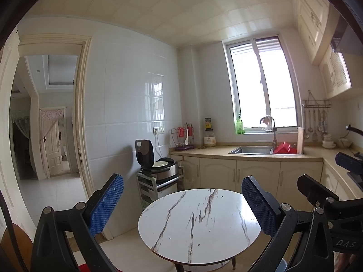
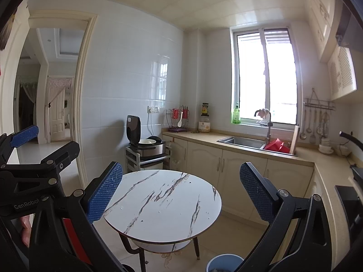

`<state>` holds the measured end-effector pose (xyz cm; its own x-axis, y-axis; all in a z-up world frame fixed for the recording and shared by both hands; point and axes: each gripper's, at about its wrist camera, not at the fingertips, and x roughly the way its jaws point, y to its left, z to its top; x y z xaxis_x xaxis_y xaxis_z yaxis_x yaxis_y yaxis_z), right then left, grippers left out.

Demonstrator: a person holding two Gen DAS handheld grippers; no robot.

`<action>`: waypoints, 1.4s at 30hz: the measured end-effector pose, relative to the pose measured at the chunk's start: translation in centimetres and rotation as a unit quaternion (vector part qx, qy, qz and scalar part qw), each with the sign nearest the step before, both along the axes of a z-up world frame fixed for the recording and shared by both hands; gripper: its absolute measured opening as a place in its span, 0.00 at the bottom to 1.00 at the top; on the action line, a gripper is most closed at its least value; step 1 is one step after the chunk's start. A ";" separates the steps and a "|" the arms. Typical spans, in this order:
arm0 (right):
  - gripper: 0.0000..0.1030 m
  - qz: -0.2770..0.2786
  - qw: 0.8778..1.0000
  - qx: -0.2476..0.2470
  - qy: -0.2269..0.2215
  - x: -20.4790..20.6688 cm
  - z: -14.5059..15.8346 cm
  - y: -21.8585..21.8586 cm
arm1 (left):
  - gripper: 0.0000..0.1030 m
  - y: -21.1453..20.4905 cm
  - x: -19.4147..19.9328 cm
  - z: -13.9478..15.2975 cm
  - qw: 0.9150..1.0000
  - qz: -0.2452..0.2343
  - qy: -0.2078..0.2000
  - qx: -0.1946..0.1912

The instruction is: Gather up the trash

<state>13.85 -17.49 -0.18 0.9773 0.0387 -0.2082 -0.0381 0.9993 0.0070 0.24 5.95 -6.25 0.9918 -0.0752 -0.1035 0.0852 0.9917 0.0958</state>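
Both the left gripper (image 1: 182, 200) and right gripper (image 2: 181, 191) are held wide and empty above the round marble table (image 2: 163, 204), where only tiny crumbs (image 2: 142, 221) are seen, the blue bin (image 2: 223, 263) lying below, nearer the right.

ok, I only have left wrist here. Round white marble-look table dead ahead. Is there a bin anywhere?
Observer: Yes. Right wrist shows a round blue plastic bin on the floor tiles, off the near right side of the round white marble-pattern table, cut by the bottom edge of the frame.
Operator: Anything under the table?
Observer: A white lower shelf sits beneath the top, and a thin tangled stringy scrap lies on the floor below it.
Operator: Right gripper state?
Observer: The right gripper is open, its blue pads wide apart with nothing between them.
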 end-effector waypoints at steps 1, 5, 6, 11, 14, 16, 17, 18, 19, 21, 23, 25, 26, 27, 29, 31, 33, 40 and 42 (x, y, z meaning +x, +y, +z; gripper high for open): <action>1.00 -0.001 1.000 0.000 0.001 0.0 -0.1 0.0 | 0.99 0.0 0.0 0.0 1.000 0.000 0.002 0.000; 1.00 0.000 1.000 0.000 0.002 0.1 0.0 0.0 | 0.99 0.0 0.2 0.1 1.000 0.000 0.003 0.000; 1.00 0.000 1.000 0.001 0.002 0.1 0.0 0.0 | 0.99 0.0 0.3 0.1 1.000 0.000 0.002 0.000; 1.00 0.000 1.000 0.001 0.003 0.1 0.0 -0.1 | 0.99 0.2 0.4 0.1 1.000 -0.001 0.003 0.000; 1.00 0.000 1.000 0.002 0.003 0.1 -0.1 -0.1 | 0.99 0.2 0.5 0.1 1.000 0.000 0.003 0.002; 1.00 0.000 1.000 0.002 0.003 0.0 0.0 0.0 | 0.99 0.3 0.6 0.1 1.000 -0.001 0.002 0.002; 1.00 0.000 1.000 0.001 0.003 0.1 0.0 0.0 | 0.99 0.4 0.6 0.1 1.000 -0.001 0.003 0.002; 1.00 -0.001 1.000 0.001 0.003 0.1 0.0 0.0 | 0.99 0.4 0.6 0.2 1.000 -0.001 0.003 0.002; 1.00 0.000 1.000 0.001 0.003 0.1 0.0 -0.1 | 0.99 0.4 0.6 0.1 1.000 -0.001 0.003 0.002; 1.00 0.000 1.000 0.002 0.003 0.1 0.0 -0.1 | 0.99 0.3 0.6 0.1 1.000 0.000 0.002 0.002; 1.00 0.000 1.000 0.002 0.004 0.1 0.0 -0.1 | 0.99 0.4 0.6 0.1 1.000 0.000 0.002 0.002; 1.00 -0.001 1.000 0.001 0.003 0.1 0.0 0.0 | 0.99 0.5 0.7 0.2 1.000 -0.001 0.002 0.002; 1.00 -0.001 1.000 0.001 0.003 0.1 0.0 0.0 | 0.99 0.6 0.8 0.2 1.000 -0.001 0.002 0.002; 1.00 0.000 1.000 0.002 0.003 0.1 0.0 -0.1 | 0.99 0.6 0.8 0.1 1.000 -0.002 0.002 0.002; 1.00 0.000 1.000 0.001 0.003 0.1 0.0 -0.1 | 0.99 0.6 0.8 0.2 1.000 -0.001 0.002 0.003; 1.00 0.000 1.000 0.002 0.003 0.1 0.0 -0.1 | 0.99 0.6 0.8 0.2 1.000 -0.001 0.002 0.003; 1.00 -0.001 1.000 0.001 0.003 0.1 0.0 -0.1 | 0.99 0.7 0.9 0.2 1.000 -0.001 0.002 0.003; 1.00 -0.001 1.000 0.001 0.003 0.2 0.1 -0.1 | 0.99 0.9 1.0 0.2 1.000 -0.001 0.002 0.004; 1.00 -0.001 1.000 0.001 0.003 0.2 0.1 0.0 | 0.99 1.0 1.1 0.2 1.000 -0.002 0.001 0.003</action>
